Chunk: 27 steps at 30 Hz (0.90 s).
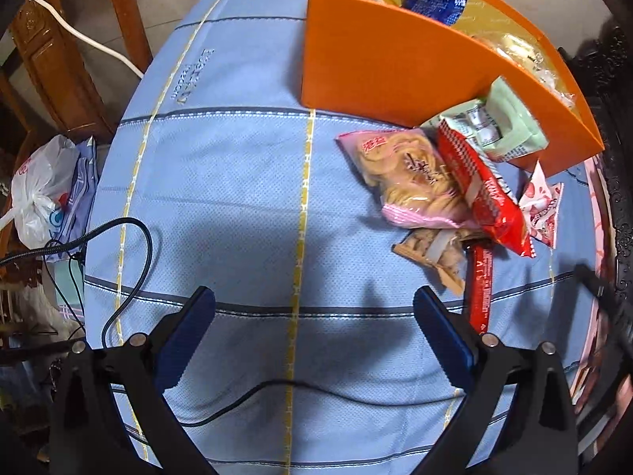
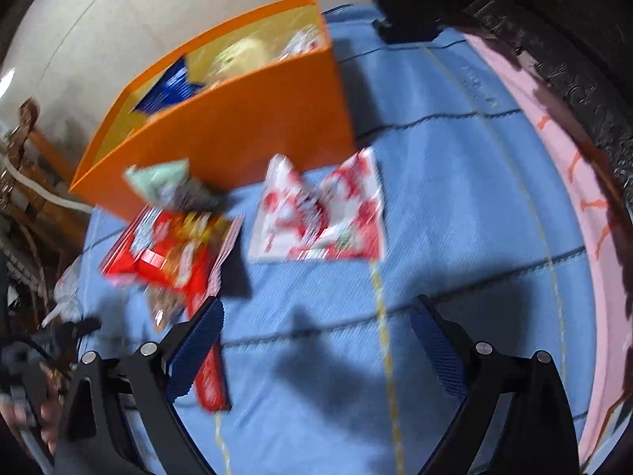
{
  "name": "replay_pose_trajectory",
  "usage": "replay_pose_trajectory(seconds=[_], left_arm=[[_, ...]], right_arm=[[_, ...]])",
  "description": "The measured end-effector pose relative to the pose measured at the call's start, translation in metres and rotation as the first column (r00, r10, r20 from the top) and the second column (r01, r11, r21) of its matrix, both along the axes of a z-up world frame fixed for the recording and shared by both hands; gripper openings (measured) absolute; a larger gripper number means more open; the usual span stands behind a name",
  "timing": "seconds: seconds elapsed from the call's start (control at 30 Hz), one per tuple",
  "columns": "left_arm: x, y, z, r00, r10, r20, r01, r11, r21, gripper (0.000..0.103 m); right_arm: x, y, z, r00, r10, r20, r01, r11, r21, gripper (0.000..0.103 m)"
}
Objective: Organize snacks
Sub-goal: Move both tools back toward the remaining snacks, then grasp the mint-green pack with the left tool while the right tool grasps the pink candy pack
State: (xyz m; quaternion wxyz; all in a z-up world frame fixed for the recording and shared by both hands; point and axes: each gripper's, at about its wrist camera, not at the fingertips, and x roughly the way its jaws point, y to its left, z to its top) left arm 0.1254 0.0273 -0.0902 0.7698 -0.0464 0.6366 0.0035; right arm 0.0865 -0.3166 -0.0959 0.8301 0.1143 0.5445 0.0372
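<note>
An orange box (image 1: 379, 63) stands on the blue cloth and holds a blue packet (image 1: 435, 2) and other snacks; it also shows in the right wrist view (image 2: 245, 118). Beside it lie a pink bag of biscuits (image 1: 407, 174), a red packet (image 1: 482, 190), a pale green packet (image 1: 506, 126), a white and red packet (image 1: 542, 206) and a thin red stick (image 1: 480, 285). My left gripper (image 1: 314, 304) is open and empty, left of the pile. My right gripper (image 2: 316, 316) is open and empty, short of the white and red packet (image 2: 320, 213) and the red packet (image 2: 174, 253).
A black cable (image 1: 130, 261) runs over the cloth's left part. A white plastic bag (image 1: 35, 190) and wooden furniture (image 1: 47, 59) lie off the left edge. Dark carved wood (image 2: 573, 59) and a pink sheet (image 2: 573, 198) border the right side.
</note>
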Motion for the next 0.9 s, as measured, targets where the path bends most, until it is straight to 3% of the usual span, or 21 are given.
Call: replay_pose_trajectory(seconds=[0.27,0.4,0.47,0.5,0.57,0.6,0.77,0.9], left_arm=[[0.007,-0.01,-0.004,0.999,-0.035,-0.012,0.035,0.999,0.005,0.098],[0.01,-0.01,-0.006,0.999,-0.028,-0.022,0.029,1.0,0.011,0.098],[0.011,-0.007,-0.006,1.0,-0.017,-0.024,0.017,1.0,0.011,0.098],[0.011,-0.006,-0.006,1.0,-0.012,-0.022,0.012,1.0,0.009,0.098],[0.014,-0.006,-0.003,1.0,-0.009,-0.012,0.009,1.0,0.008,0.098],[0.015,-0.008,0.0,1.0,-0.012,0.002,0.012,1.0,0.005,0.098],[0.026,-0.031,0.021,0.993,-0.066,0.102,0.068,0.998,-0.016,0.098],[0.044,-0.065,0.028,0.976,-0.124,0.176,0.12,0.992,0.033,0.098]], right_arm=[[0.063,0.011,-0.024,0.998,-0.041,0.038,0.043,0.998,-0.039,0.096],[0.082,0.031,-0.047,1.0,-0.015,-0.011,0.014,0.993,-0.117,0.096],[0.081,0.04,-0.046,0.999,0.037,0.018,-0.034,0.986,-0.163,0.08],[0.08,0.045,-0.042,0.996,0.09,0.025,-0.085,0.983,-0.16,0.065],[0.074,0.042,-0.031,0.995,0.096,0.032,-0.091,0.988,-0.128,0.018],[0.07,0.036,-0.024,0.994,0.099,0.039,-0.095,0.989,-0.11,0.008],[0.041,0.003,-0.007,0.993,0.106,0.05,-0.104,0.994,-0.03,0.003],[0.021,-0.015,-0.004,0.994,0.093,0.054,-0.094,0.995,0.022,0.003]])
